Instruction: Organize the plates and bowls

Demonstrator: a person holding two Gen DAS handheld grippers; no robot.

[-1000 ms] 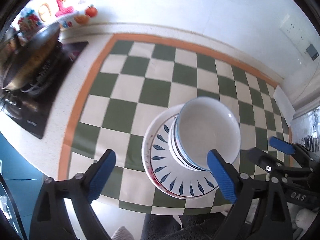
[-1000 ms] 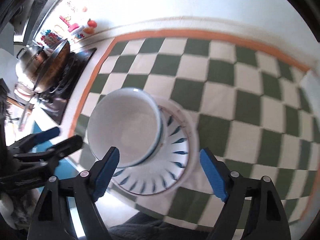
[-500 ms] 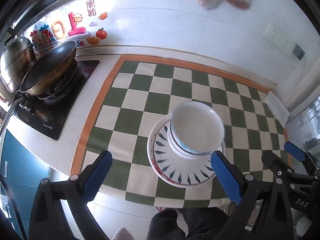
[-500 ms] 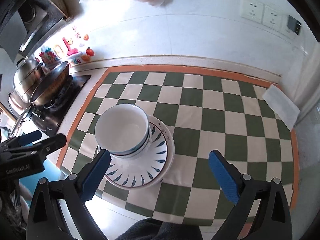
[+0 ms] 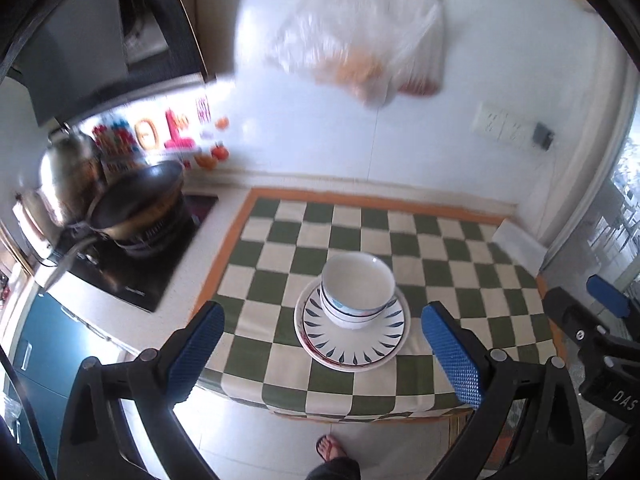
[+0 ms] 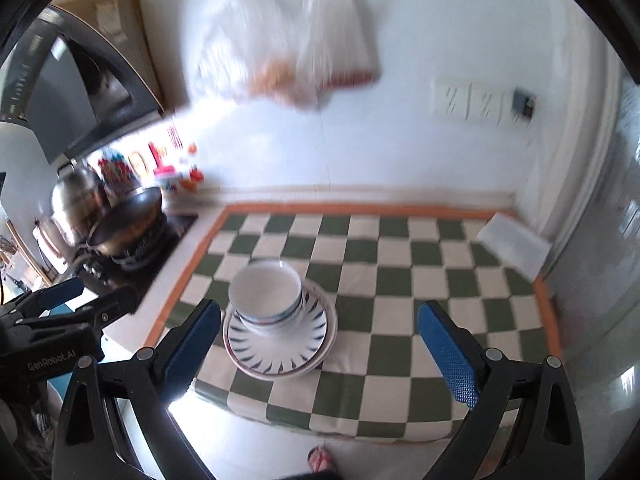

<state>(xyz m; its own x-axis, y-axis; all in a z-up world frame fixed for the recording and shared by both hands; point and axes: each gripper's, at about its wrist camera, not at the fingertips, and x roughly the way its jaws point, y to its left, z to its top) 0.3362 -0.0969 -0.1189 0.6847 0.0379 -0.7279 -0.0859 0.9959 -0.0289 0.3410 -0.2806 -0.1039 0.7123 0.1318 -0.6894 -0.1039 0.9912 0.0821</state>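
Note:
White bowls (image 5: 357,290) are nested on a stack of plates (image 5: 352,340) with blue leaf marks, near the front of the green and white checkered cloth (image 5: 440,248). The same stack shows in the right wrist view, bowls (image 6: 267,294) on plates (image 6: 280,350). My left gripper (image 5: 324,354) is open and empty, held back from the counter in front of the stack. My right gripper (image 6: 320,352) is open and empty, also back from the counter. Each gripper shows at the edge of the other's view.
A wok (image 5: 140,200) and a steel pot (image 5: 68,176) stand on the black hob (image 5: 132,264) at the left. A plastic bag (image 5: 360,36) hangs on the white wall. A folded white cloth (image 5: 520,246) lies at the counter's right end. The person's foot (image 5: 330,446) is on the floor below.
Both grippers have pulled back and up from the stack, still open. The bowls and plates look smaller and farther away; the counter's front edge and floor now show.

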